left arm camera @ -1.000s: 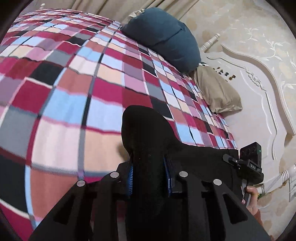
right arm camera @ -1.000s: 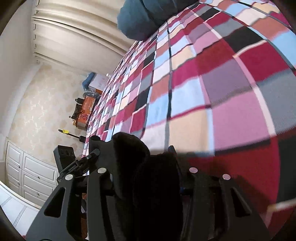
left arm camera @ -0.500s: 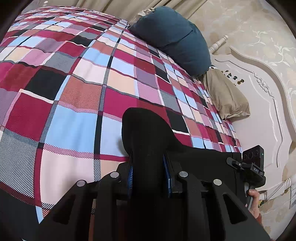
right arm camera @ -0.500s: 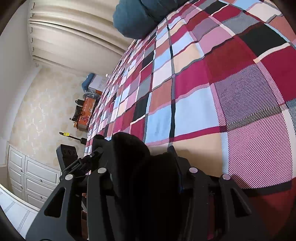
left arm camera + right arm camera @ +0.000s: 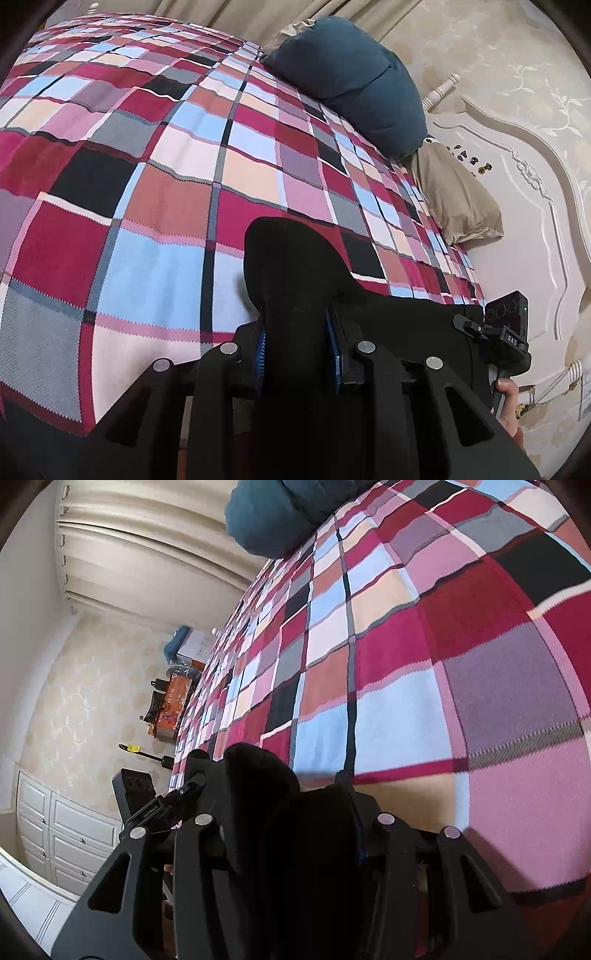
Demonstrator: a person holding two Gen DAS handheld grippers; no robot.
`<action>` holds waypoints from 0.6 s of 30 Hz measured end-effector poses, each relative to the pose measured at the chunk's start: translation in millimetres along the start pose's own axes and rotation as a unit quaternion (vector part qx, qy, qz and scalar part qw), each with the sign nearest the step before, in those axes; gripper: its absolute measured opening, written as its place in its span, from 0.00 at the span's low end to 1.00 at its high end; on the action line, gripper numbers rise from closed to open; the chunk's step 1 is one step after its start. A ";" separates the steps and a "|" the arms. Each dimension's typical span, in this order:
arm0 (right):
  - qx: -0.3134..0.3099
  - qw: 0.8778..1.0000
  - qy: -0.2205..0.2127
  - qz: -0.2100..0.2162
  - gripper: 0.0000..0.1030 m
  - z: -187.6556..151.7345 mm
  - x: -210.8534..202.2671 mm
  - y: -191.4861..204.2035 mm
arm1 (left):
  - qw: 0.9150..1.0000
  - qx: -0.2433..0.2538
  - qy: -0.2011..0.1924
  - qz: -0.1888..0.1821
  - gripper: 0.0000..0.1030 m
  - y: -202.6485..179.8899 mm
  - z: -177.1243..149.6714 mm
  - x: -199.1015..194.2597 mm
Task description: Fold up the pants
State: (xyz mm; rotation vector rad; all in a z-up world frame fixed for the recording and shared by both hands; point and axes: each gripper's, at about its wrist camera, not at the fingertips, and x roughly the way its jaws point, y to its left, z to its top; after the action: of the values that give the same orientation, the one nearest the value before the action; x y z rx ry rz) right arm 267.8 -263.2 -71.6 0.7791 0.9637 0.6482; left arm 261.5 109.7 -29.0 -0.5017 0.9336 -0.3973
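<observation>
The black pants [image 5: 295, 273] are pinched between the blue pads of my left gripper [image 5: 298, 350], with a rounded fold of cloth standing up above the jaws. The cloth stretches right toward my other gripper's camera body [image 5: 506, 332]. In the right wrist view my right gripper [image 5: 314, 812] is shut on the same black pants [image 5: 258, 775]; the cloth bulges over the fingers and hides the pads. Both grippers hold the pants above the checked bedspread [image 5: 166, 192]. The left gripper's body [image 5: 155, 805] shows at the left.
A dark blue pillow [image 5: 354, 74] and a beige pillow [image 5: 458, 199] lie by the white headboard [image 5: 535, 221]. In the right wrist view, curtains [image 5: 140, 546], a white cabinet [image 5: 62, 834] and boxes [image 5: 173, 701] stand beside the bed.
Both grippers have lifted and tilted with the pants, so more of the bedspread shows below and ahead. Both grips on the cloth are unchanged.
</observation>
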 end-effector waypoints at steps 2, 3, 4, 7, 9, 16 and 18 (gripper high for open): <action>0.000 1.000 0.001 0.001 0.42 3.0 2.7 0.5 | 1.000 -0.002 0.000 0.000 0.26 1.8 2.7 1.0; 0.000 1.000 0.001 0.001 0.42 4.3 3.9 0.8 | 1.000 -0.003 0.000 0.000 0.26 2.5 3.9 1.1; 0.001 1.000 0.001 0.001 0.42 5.5 5.1 0.7 | 1.000 -0.005 0.000 0.000 0.26 3.9 5.1 1.6; 0.007 1.000 0.003 0.004 0.42 6.9 7.1 -0.6 | 1.000 -0.015 0.002 -0.005 0.26 7.9 7.4 3.6; 0.014 1.000 0.003 0.009 0.42 7.7 9.2 -4.0 | 1.000 -0.024 0.004 -0.010 0.26 11.3 7.7 5.4; 0.041 0.999 0.005 0.027 0.42 7.1 13.0 -17.5 | 0.998 -0.054 0.009 -0.041 0.31 25.1 5.1 10.1; 0.043 0.999 0.005 0.027 0.43 7.4 13.1 -17.9 | 0.998 -0.050 0.010 -0.044 0.42 26.6 3.9 11.5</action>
State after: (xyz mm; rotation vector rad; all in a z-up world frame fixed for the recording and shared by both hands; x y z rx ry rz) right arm 282.6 -265.3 -89.7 0.8810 0.9875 0.6623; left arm 273.8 126.3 -49.7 -0.6321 0.9564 -0.4365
